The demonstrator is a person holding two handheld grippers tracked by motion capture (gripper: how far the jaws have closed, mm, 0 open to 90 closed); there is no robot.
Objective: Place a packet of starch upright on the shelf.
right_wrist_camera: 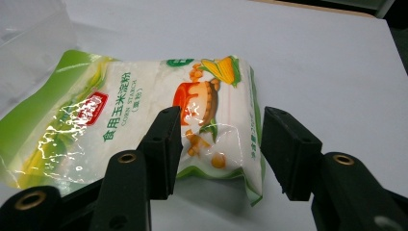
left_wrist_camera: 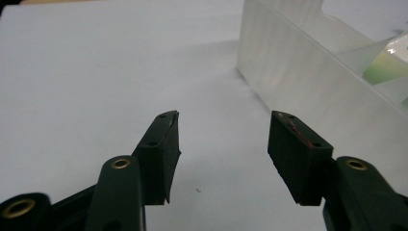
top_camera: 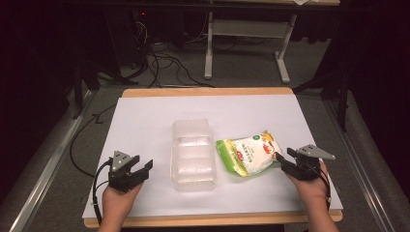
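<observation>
Beside the clear tray point(top_camera: 193, 154), on its right, lies the starch bag point(top_camera: 247, 153): a plump, glossy, white-and-green pouch. My right gripper point(right_wrist_camera: 219, 144) is spread at its near corner, pre-grasp. Next: advance, then clamp firmly. My left gripper point(left_wrist_camera: 223, 144) waits released, holding nothing.

A lab: dark room, tangled floor cables point(top_camera: 164, 63), bare desk frame point(top_camera: 244, 34) behind the white-topped table point(top_camera: 145, 121).

The corn starch bag point(right_wrist_camera: 120, 125) is glossy, crinkled plastic film. Beside it, the tray point(top_camera: 193, 153) is translucent, frosted plastic. The counter point(top_camera: 145, 121) beneath the bag is matt white, with a wooden edge.
</observation>
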